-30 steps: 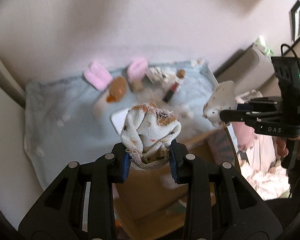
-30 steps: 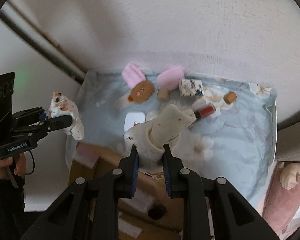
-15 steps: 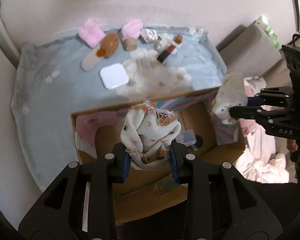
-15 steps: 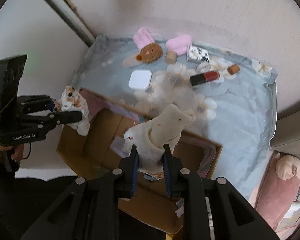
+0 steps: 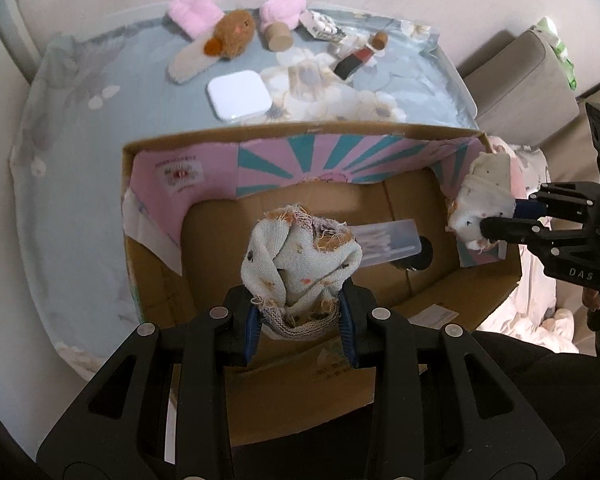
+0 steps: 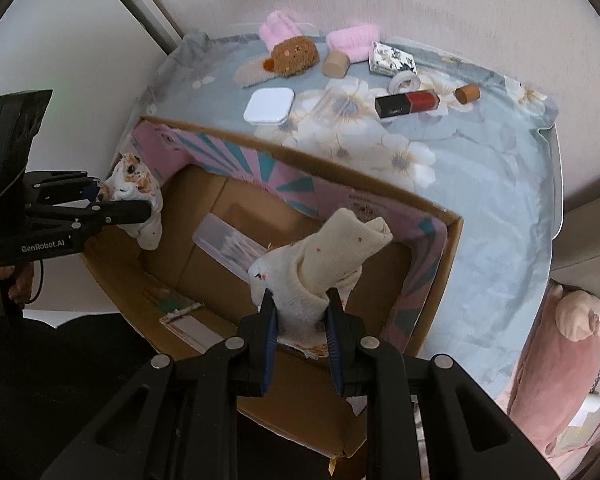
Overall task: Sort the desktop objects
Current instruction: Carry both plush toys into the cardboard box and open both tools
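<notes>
Left wrist view: the left gripper [image 5: 300, 320] is clamped on a frayed sock [image 5: 300, 264] above the open cardboard box [image 5: 260, 140], where a clear case [image 5: 388, 240] lies

Right wrist view: the right gripper [image 6: 302, 322] is clamped on a cream sock [image 6: 320, 264] over the same box, beside the table [image 6: 480, 184] carrying a lipstick [image 6: 406, 104]

wall [image 6: 440, 4]: plain pale pink | table cover [image 6: 480, 184]: blue floral cloth | light: soft, diffuse
</notes>
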`<state>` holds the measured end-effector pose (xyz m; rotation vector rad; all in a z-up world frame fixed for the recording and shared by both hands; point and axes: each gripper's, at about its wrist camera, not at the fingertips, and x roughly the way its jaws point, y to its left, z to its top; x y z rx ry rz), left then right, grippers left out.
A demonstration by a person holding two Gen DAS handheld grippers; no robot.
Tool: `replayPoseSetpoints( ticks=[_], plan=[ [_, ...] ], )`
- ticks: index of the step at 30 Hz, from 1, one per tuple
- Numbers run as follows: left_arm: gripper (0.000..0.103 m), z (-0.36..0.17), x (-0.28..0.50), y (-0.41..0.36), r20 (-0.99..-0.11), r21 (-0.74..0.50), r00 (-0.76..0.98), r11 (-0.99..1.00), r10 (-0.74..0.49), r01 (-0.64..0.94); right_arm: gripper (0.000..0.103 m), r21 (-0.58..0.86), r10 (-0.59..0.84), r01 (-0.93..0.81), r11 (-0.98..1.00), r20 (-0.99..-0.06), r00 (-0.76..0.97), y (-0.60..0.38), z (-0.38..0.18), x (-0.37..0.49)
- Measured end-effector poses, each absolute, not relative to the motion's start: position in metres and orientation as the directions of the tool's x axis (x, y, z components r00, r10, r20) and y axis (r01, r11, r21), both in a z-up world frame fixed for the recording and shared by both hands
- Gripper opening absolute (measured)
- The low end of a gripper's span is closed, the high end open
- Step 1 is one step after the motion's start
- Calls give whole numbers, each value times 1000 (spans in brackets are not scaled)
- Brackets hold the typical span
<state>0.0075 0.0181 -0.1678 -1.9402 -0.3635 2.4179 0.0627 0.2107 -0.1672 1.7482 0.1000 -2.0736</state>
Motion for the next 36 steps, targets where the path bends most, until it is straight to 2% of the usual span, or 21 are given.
replayPoseSetpoints(
  ticks=[20, 22, 23, 24, 25, 26, 36],
  plan=[
    [30, -167, 12, 21, -965, -178, -215, -975, 147, 133, 21, 207, -258, 366, -907, -961, -95, 210, -171, 68],
    [39, -168, 12, 21, -973, -143, -199, -980, 115, 137, 29, 185, -233, 378, -907, -969, -83, 207, -174, 69],
    [66, -168, 12, 22, -976, -133, -192, -982, 106, 134, 35, 175, -223, 383, -907, -971, -83, 207, -176, 69],
    [102, -167, 12, 23, -976, -129, -191, -983, 103, 130, 54, 162, -209, 393, -905, -974, -81, 205, -177, 71],
    [101, -165, 14, 23, -972, -134, -209, -983, 105, 129, 74, 149, -196, 402, -904, -977, -79, 204, -179, 72],
    [103, -163, 14, 23, -970, -143, -215, -982, 113, 125, 78, 141, -190, 407, -903, -978, -82, 203, -179, 73],
    [103, -139, 13, 25, -959, -118, -271, -988, 87, 101, 79, 130, -219, 392, -911, -957, -190, 208, -153, 77]
  ],
)
